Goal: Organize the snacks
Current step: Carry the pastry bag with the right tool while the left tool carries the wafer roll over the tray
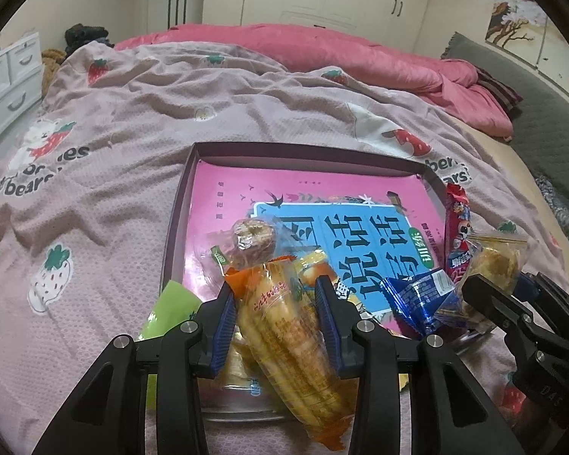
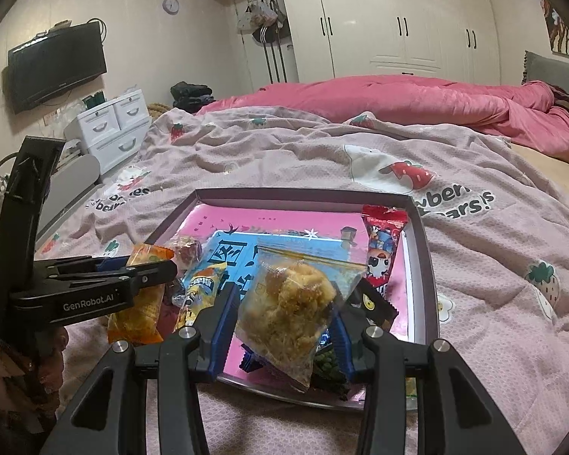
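A shallow box [image 1: 178, 204] lies on the bed with a pink book inside and snacks heaped at its near end. My left gripper [image 1: 275, 288] is shut on a clear biscuit pack with orange ends [image 1: 284, 326], held tilted above the box's near left corner. My right gripper [image 2: 284, 299] is shut on a clear zip bag with a flossy bun [image 2: 288, 311], over the box's near right part [image 2: 425, 265]. Each view shows the other gripper: the right one [image 1: 504, 284] with the bun bag [image 1: 497, 261], the left one [image 2: 148, 263] with the biscuit pack [image 2: 140, 303].
In the box lie a round brown pastry [image 1: 252, 242], a blue packet [image 1: 417, 295], a red packet [image 2: 383, 250], a yellow packet [image 2: 205, 288] and a black one [image 2: 375, 303]. A green packet [image 1: 170, 307] lies beside the box. Strawberry blanket [image 2: 322, 151], pink duvet [image 2: 398, 98], white drawers [image 2: 110, 129].
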{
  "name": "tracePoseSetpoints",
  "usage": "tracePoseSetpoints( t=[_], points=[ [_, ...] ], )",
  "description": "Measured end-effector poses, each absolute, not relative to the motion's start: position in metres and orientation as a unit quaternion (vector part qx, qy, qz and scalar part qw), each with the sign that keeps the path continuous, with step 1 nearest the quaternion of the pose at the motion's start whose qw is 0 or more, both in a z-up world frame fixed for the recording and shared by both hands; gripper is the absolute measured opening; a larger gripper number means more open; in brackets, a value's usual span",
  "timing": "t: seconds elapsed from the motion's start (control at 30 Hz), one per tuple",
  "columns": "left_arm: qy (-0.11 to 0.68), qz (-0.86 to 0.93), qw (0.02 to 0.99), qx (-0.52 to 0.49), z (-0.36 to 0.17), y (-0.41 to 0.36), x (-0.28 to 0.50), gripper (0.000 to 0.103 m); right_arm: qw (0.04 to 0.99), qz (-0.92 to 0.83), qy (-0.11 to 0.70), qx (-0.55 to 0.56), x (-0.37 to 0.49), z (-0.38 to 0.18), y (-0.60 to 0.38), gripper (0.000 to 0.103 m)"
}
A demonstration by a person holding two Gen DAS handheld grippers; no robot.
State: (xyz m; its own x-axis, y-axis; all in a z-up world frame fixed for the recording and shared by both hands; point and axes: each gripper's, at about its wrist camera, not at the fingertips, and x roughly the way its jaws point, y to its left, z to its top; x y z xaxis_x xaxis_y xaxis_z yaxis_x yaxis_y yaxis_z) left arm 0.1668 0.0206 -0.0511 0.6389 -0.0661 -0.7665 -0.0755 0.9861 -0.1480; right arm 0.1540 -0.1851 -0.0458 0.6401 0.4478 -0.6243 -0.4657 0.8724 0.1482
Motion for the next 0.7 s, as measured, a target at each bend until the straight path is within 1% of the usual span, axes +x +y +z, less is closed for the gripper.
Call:
tracePoseSetpoints(
  t=[0.7],
  points=[
    [0.429, 0.004, 0.899, -0.086, -0.056, 0.024, 0.169, 0.042, 0.900, 0.248, 0.358, -0.029, 0.161, -0.060, -0.179, 0.045]
  ],
)
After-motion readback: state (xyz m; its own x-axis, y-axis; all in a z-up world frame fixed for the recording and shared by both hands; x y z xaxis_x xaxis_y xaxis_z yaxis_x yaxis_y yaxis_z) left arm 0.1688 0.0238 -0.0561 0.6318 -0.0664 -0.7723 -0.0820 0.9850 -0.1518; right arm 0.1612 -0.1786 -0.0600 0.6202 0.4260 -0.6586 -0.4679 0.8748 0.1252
